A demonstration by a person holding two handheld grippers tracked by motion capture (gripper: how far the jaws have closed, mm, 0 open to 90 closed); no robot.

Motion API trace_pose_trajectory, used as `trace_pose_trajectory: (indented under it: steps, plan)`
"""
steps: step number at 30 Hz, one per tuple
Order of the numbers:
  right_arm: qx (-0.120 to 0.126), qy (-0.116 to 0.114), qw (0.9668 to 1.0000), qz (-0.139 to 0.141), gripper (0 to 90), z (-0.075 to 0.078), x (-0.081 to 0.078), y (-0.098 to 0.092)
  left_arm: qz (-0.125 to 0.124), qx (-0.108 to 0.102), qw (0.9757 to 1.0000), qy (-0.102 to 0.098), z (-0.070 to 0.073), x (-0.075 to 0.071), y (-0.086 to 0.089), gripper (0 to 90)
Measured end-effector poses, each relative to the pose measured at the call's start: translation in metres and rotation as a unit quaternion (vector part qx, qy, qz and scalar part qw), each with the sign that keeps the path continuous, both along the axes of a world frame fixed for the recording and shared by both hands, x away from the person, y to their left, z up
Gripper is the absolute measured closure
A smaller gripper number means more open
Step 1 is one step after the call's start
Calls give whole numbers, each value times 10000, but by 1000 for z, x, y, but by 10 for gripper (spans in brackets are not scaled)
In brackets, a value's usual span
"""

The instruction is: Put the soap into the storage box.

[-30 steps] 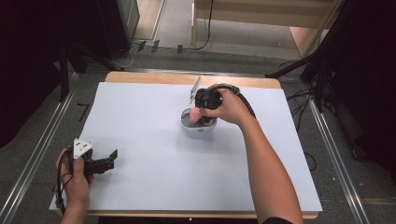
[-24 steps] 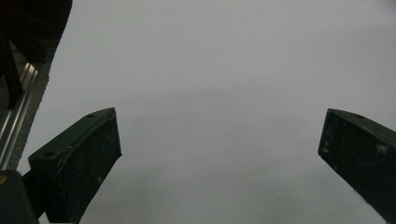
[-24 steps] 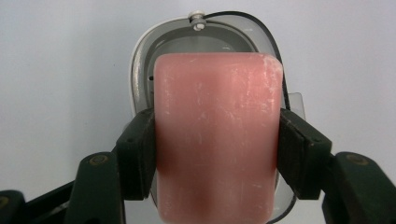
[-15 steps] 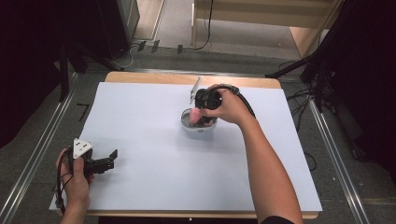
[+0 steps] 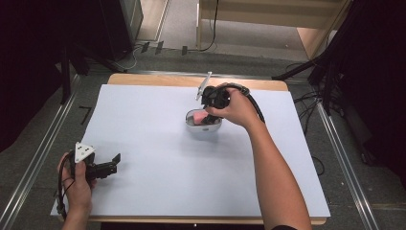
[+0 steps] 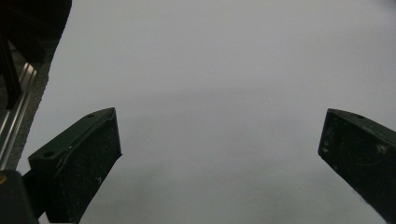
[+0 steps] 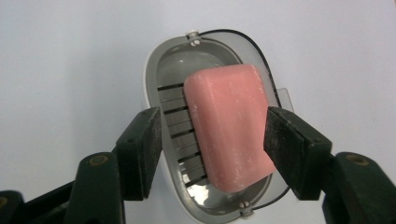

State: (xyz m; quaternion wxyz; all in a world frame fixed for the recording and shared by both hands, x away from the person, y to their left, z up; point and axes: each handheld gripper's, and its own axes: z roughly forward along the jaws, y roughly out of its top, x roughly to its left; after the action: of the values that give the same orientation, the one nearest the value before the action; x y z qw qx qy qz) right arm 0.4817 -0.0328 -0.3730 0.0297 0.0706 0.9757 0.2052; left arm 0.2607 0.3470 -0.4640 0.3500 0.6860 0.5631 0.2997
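we see a wooden table (image 5: 143,79) covered by a large white paper sheet (image 5: 158,163). directly on the sheet, right of centre toward the far edge, sits an oval grey-and-white plastic soap dish (image 5: 203,130).

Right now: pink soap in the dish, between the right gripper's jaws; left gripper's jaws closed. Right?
Not quite. The left gripper has its jaws wide open, per the left gripper view. The rest holds: pink soap in the dish, between the right gripper jaws.

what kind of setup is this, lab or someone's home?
Likely a lab recording station: a table under a plain white sheet, metal floor rails, loose cables around it, and only a soap dish set out.
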Motion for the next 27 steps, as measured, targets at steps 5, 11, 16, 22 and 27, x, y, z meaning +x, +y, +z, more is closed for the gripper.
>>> trace_pose_trajectory:
  steps: [5, 11, 16, 22, 27]
  plan:
    - [-72, 17, 9999, -98, 346, 4, -7, 3, 8, 0, 10000, -8, 0, 0, 0, 0]
    - [-29, -11, 9998, -198, 312, 5, -15, 3, 12, 8, 10000, -4, 0, 0, 0, 0]
    - [-42, 26, 9993, -360, 292, 2, -20, -5, 3, 6, 10000, -7, 0, 0, 0, 0]
    - [61, 89, 9987, -503, 270, -2, -26, -17, 2, 6, 10000, -6, 0, 0, 0, 0]
    - [89, 96, 9979, -636, 254, -5, -33, -32, 3, 8, 10000, -9, 0, 0, 0, 0]
